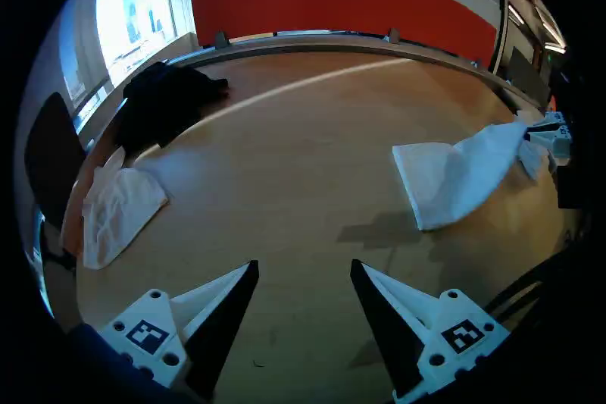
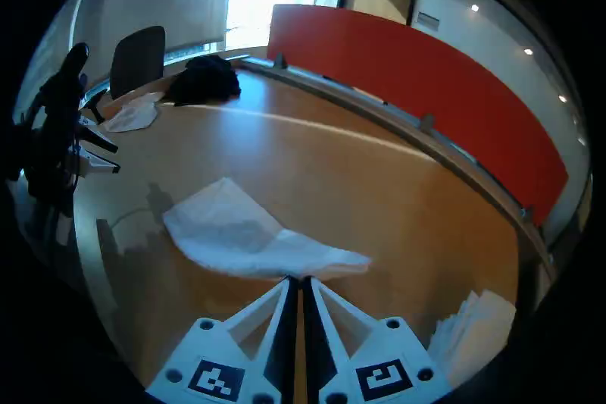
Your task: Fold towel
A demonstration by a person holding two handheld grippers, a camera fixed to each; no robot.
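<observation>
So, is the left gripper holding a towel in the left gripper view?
No, the left gripper is open over the table, and the towel lies apart from it, off to one side.

Towel (image 2: 250, 241) near edge hidden behind jaws.

White towel (image 1: 447, 176), thin and creased, partly laid out. In your left gripper view it sits right of centre on the desk (image 1: 303, 176). One squared corner lies flat on the wood, and the far-right end is drawn up into a ridge. In your right gripper view its near edge is pinched in your right claw (image 2: 301, 283).
</observation>
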